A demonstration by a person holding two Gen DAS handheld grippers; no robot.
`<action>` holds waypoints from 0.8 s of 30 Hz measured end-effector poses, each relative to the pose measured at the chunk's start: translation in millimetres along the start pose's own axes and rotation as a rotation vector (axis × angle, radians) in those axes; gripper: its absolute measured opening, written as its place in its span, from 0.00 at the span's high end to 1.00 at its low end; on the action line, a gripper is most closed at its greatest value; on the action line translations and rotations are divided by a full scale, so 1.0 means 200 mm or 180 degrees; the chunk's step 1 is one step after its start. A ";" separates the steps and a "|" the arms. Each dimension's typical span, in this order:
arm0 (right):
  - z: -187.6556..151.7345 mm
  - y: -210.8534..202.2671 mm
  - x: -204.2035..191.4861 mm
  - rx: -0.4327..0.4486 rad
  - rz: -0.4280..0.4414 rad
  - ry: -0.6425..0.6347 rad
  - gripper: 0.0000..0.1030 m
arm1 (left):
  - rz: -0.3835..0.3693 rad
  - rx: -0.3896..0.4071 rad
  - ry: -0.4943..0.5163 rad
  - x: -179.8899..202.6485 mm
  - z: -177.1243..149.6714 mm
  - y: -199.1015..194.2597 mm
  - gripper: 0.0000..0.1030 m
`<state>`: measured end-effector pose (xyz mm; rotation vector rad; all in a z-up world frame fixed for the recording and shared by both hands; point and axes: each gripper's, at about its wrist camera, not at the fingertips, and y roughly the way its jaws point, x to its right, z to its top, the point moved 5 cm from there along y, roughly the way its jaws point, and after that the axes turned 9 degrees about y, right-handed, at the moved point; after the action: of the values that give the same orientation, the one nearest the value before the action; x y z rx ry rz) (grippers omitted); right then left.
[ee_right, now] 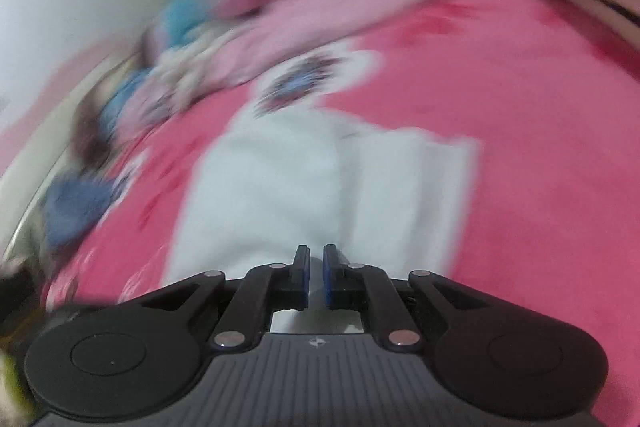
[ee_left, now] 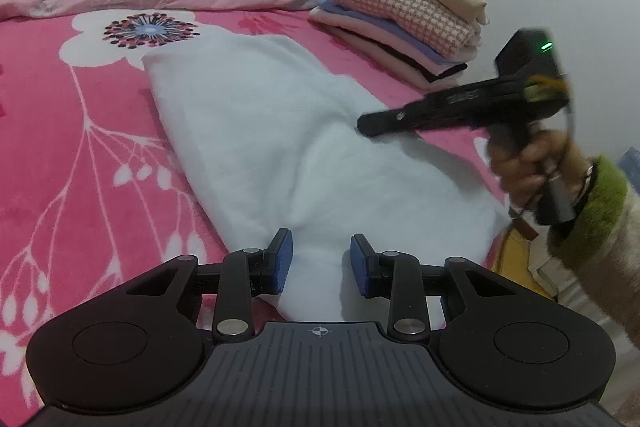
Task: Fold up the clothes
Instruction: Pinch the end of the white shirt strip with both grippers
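Left gripper (ee_left: 320, 263) gapes over white garment (ee_left: 288, 147) (right gripper (ee_right: 316, 277) closed).

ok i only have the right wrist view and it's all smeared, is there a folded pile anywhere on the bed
Observer: Yes. The left wrist view shows a stack of folded clothes on the pink bedspread, near the wall.
Operator: whats on top of it
Observer: A cream piece, with a pink checked one under it.
Operator: and where is my right gripper
Observer: The right gripper hovers over the far edge of the white garment, jaws almost shut, nothing between them.
Operator: left one holding anything
Observer: The left gripper is part open over the garment's near end; whether it pinches the cloth I cannot tell.
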<state>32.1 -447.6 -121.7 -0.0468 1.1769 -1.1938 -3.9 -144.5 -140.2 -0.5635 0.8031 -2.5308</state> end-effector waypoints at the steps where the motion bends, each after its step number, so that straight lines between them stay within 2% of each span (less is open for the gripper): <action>1: 0.01 0.00 0.06 0.0081 -0.0079 0.0176 0.93 | -0.0001 0.0003 0.0004 0.00 0.00 0.00 0.69; 4: 0.01 -0.17 0.13 0.0482 0.0155 0.0431 0.92 | -0.0008 0.0010 0.0015 0.00 0.00 0.00 0.69; 7: -0.04 -0.23 0.12 0.0597 0.0148 0.0385 0.91 | -0.0006 0.0015 0.0016 0.00 0.00 0.00 0.69; 8: -0.05 -0.23 0.12 0.0595 0.0119 0.0388 0.86 | -0.0005 0.0015 0.0017 0.00 0.00 0.00 0.69; 9: -0.06 -0.22 0.14 0.0579 0.0083 0.0429 0.76 | -0.0001 0.0015 0.0021 0.00 0.00 0.00 0.69; 11: -0.08 -0.20 0.18 0.0560 0.0030 0.0555 0.62 | 0.0021 0.0014 0.0052 0.00 0.00 0.01 0.69; 14: -0.10 -0.18 0.22 0.0509 0.0038 0.0649 0.61 | 0.0055 0.0012 0.0103 0.01 0.01 0.01 0.69; 16: -0.09 -0.17 0.21 0.0487 0.0055 0.0567 0.63 | 0.0078 0.0009 0.0130 0.02 0.01 0.01 0.69; 20: -0.10 -0.16 0.14 0.0522 0.0068 0.0243 0.90 | 0.0153 0.0028 0.0138 0.03 0.04 -0.04 0.69; 24: -0.11 -0.17 0.05 0.0617 -0.0023 -0.0201 0.95 | -0.0056 0.0043 -0.0004 0.03 0.14 -0.04 0.69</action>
<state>-8.1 -457.6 -118.1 0.0572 1.0024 -1.2990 3.0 -154.5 -112.0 -0.5699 0.7834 -2.5497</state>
